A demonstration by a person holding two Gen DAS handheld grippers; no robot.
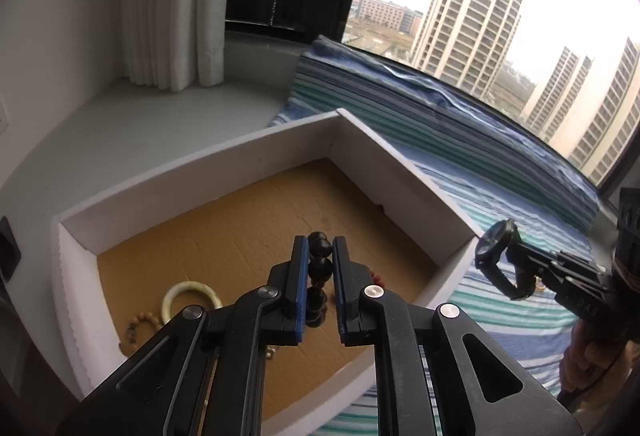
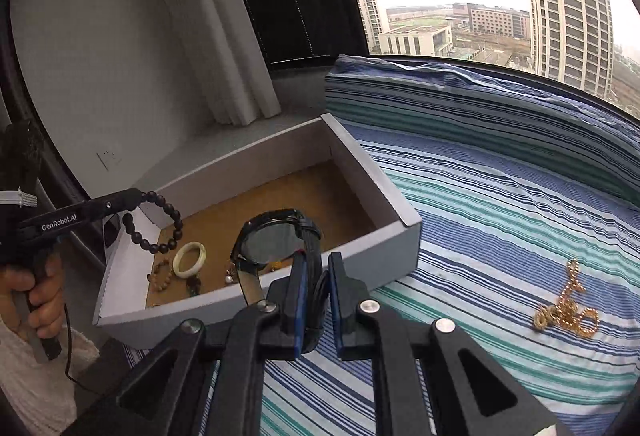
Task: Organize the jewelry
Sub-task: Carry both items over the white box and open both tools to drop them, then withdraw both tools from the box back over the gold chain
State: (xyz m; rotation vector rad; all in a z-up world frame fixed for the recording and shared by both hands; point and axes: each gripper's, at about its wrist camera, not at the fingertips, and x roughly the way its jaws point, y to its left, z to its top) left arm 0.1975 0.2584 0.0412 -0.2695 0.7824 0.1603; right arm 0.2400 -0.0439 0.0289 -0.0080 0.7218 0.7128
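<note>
A white box [image 1: 256,152] with a brown cardboard floor sits on the striped bed; it also shows in the right wrist view [image 2: 384,256]. My left gripper [image 1: 320,248] is shut on a black bead bracelet [image 1: 320,268] and holds it above the box; the bracelet hangs as a loop in the right wrist view [image 2: 154,222]. My right gripper [image 2: 318,268] is shut on the strap of a black watch [image 2: 276,238], just outside the box's near right wall; the watch also shows in the left wrist view [image 1: 498,256]. A pale jade bangle [image 2: 191,259], a brown bead bracelet [image 2: 162,276] and small pieces lie inside the box.
A gold chain necklace [image 2: 568,304] lies on the striped bedsheet [image 2: 500,216] at the right. A striped pillow [image 2: 460,92] lies along the window. A white curtain [image 1: 172,4] hangs over the sill behind the box.
</note>
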